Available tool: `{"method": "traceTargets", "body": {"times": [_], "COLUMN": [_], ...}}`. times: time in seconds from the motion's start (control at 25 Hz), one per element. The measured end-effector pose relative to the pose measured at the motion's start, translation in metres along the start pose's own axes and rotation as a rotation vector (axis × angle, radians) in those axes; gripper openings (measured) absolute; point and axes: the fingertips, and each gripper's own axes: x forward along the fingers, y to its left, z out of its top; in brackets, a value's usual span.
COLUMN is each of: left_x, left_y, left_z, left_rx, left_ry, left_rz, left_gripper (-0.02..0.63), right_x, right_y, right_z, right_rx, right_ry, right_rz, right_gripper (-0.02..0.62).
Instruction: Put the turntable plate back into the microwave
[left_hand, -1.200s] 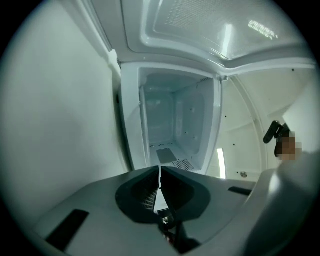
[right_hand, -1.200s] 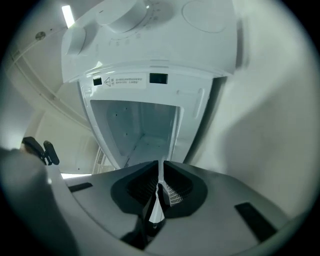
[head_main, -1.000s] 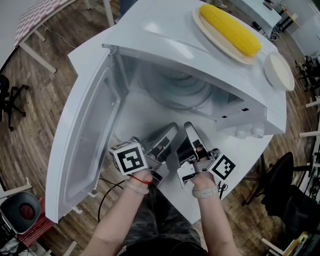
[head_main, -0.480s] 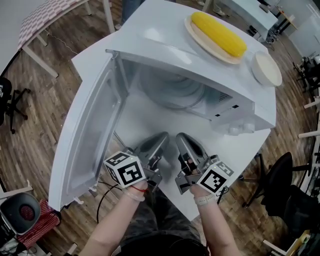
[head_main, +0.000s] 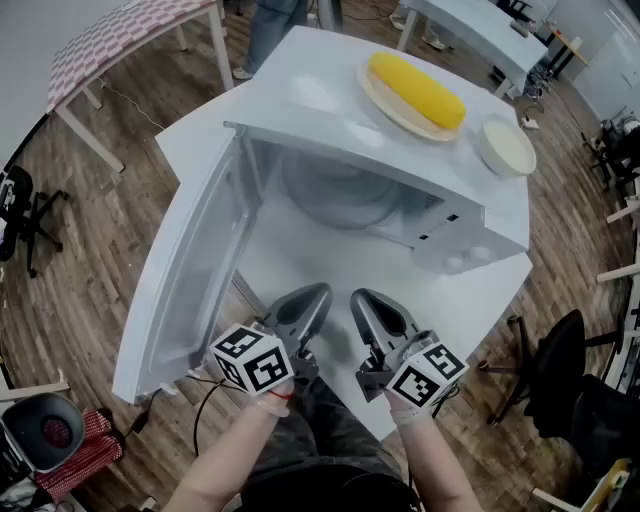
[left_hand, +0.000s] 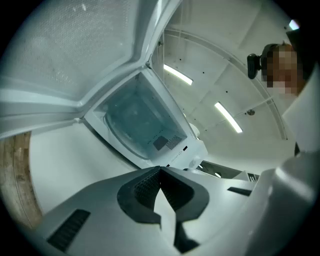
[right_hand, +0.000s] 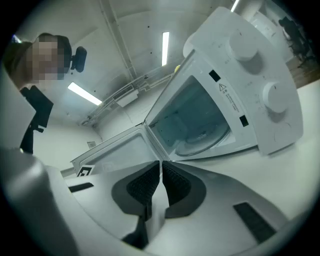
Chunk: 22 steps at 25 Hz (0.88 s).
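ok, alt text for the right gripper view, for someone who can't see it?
The right gripper, jaws shut on nothing, points at a white microwave whose door stands open, with the glass turntable plate lying inside the cavity. Two round knobs sit on the microwave's front panel.

We read no words or numbers. The microwave (right_hand: 250, 75) carries a warning-triangle label (right_hand: 226, 94), print too small; square markers cover the left cube (head_main: 252, 358) and right cube (head_main: 428, 374).
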Motion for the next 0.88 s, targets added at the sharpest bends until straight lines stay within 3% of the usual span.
{"method": "traceTargets", "body": {"times": [0.16, 0.32, 0.88], "left_x": [-0.009, -0.018, -0.046], "left_y": [-0.015, -0.032, -0.086], "left_z": [0.001, -0.001, -0.006], "left_rx": [0.061, 0.043, 0.101], "left_ry": [0.01, 0.015, 0.021], "left_rz": [0.005, -0.005, -0.047], "left_gripper": [0.012, 0.012, 0.012], "right_x": [-0.014, -0.03, -0.068], "right_y": [0.013, 0.031, 0.07], "right_z": [0.001, -0.002, 0.006], "right_rx": [-0.081, -0.104, -0.199], "right_ry": [0.021, 0.031, 0.038], "right_rz": [0.001, 0.012, 0.039], "right_gripper": [0.035, 0.036, 0.035]}}
